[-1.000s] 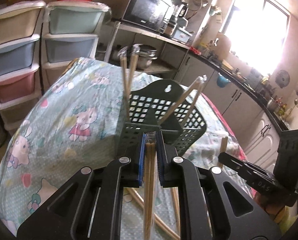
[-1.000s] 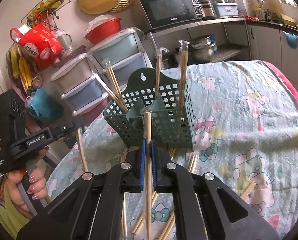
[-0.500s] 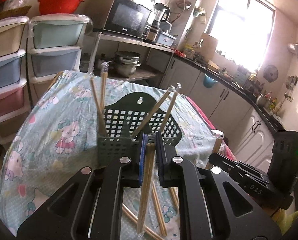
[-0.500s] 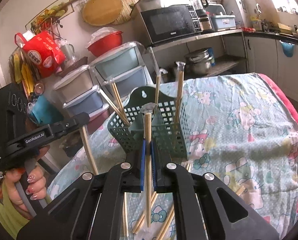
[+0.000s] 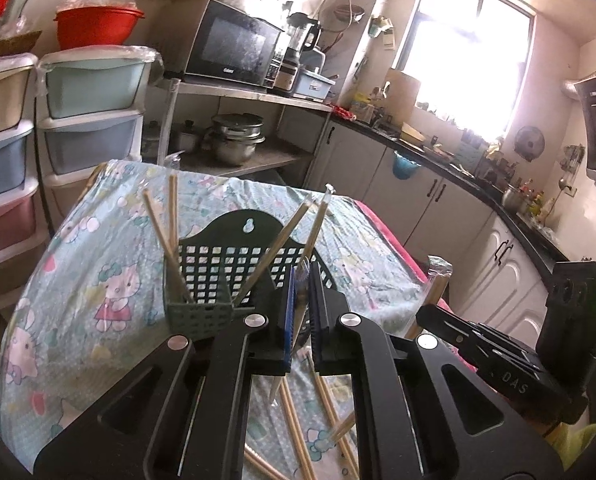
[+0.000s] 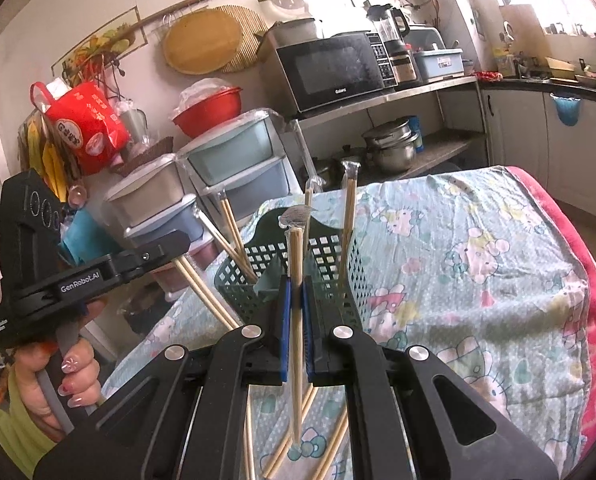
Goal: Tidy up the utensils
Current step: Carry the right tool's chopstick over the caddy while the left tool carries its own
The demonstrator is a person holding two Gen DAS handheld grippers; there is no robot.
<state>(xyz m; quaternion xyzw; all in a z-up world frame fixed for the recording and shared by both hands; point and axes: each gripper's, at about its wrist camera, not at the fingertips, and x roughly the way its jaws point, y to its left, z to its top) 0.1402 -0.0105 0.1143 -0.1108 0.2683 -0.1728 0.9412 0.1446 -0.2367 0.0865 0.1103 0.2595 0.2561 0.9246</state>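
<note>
Green basket [image 6: 334, 276] mid-cloth, margins free; both jaws pinching wrapped chopsticks [image 6: 295, 320].

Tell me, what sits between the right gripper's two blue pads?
A wrapped pair of wooden chopsticks stands upright, pinched between the right gripper pads, before the dark green plastic basket; the right wrist view shows it.

Utensil basket [image 5: 233, 256]: dark green plastic, square-grid lattice walls. Chopsticks [image 6: 295, 320]: pale tan wood, clear wrappers. Gripper [image 6: 293, 316] bodies black, pads [image 6: 283, 312] blue. Cloth on surface [image 6: 478, 280]: light teal, white dots, pink-and-white cartoon cat print; red-pink edge [image 6: 594, 320]. Drawer units [image 5: 89, 120]: mint, grey-blue, pink fronts. Bowl [image 5: 97, 28] red. Microwave [image 5: 233, 48] black.
</note>
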